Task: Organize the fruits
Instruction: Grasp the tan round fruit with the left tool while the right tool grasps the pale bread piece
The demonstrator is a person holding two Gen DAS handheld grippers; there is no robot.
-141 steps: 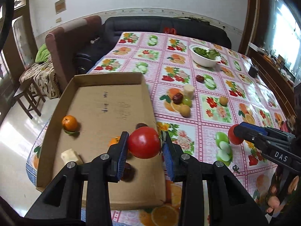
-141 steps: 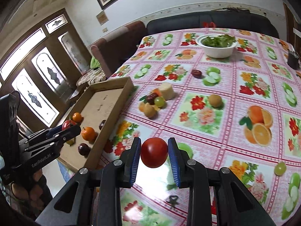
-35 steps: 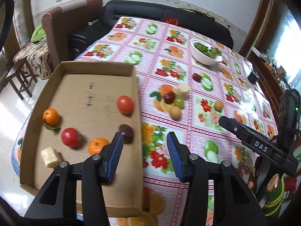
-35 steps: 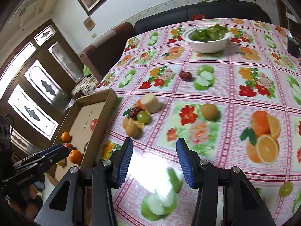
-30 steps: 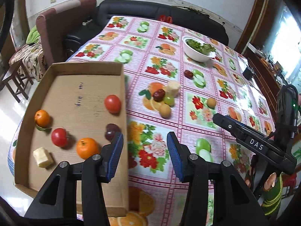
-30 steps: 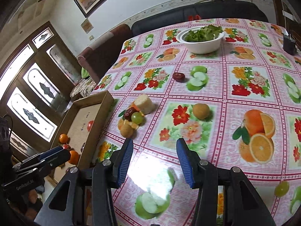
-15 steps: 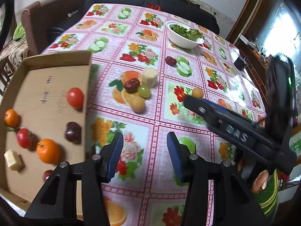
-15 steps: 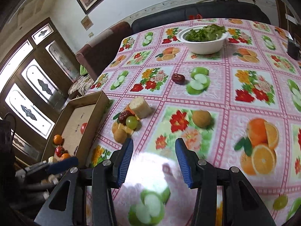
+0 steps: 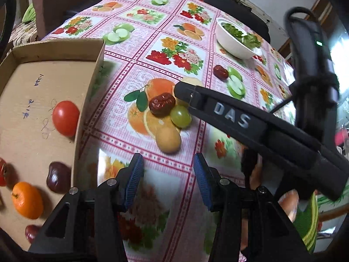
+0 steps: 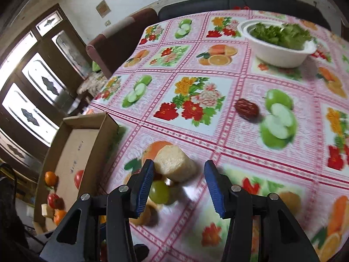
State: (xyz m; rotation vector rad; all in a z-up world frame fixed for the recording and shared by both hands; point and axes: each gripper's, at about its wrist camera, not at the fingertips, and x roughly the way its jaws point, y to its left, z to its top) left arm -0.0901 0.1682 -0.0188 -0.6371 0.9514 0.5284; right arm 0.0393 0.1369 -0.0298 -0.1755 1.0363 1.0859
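**Both grippers over the fruit pile**

My bench (image 10: 196, 69) has a pink cloth with fruit pictures. A dark sofa (image 10: 218, 2) and glass doors (image 10: 32, 91) stand behind it. My left gripper (image 9: 168, 174) has its fingers apart and empty, near a yellow fruit (image 9: 168, 139). My right gripper (image 10: 178, 183) is empty too, fingers apart around a pale chunk (image 10: 174, 166), not pressing it. Only the left view shows the date (image 9: 161, 104) beside the grape (image 9: 180, 116), and the tomato (image 9: 65, 118) in the box (image 9: 87, 100).
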